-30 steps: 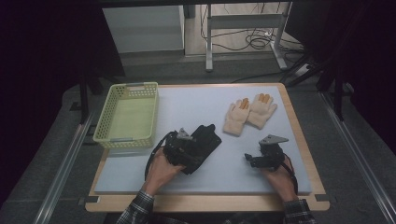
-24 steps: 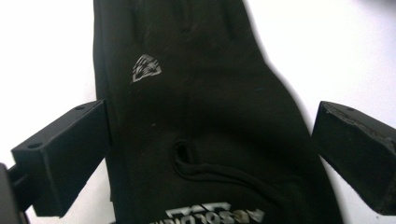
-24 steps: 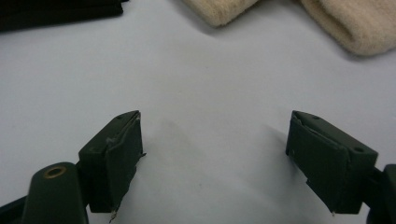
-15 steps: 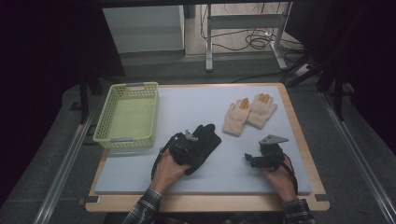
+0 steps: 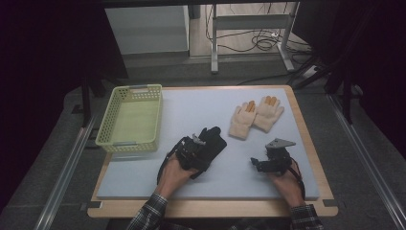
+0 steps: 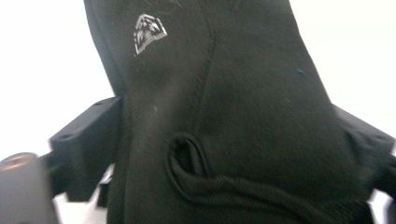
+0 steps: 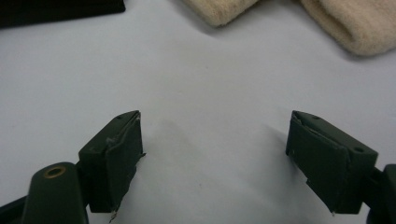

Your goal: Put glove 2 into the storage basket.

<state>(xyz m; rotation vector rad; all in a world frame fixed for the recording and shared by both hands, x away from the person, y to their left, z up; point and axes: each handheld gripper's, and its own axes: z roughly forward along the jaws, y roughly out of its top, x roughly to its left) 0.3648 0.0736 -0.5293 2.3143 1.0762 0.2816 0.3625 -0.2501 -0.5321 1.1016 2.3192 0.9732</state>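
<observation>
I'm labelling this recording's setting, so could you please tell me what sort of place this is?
Probably a lab or workshop set up for recording. A padded table stands between metal rails, loose cables lie on the floor behind it, and a person works a hand-held gripper beside staged gloves.

high: above, fwd-down, far | gripper cams: close, low | shared: black glove (image 5: 210, 143), cream gloves (image 7: 280, 14)

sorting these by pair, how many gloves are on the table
3 visible: two cream gloves side by side at the far right, one black glove between the left gripper jaws. Another may hide beneath it.
</observation>
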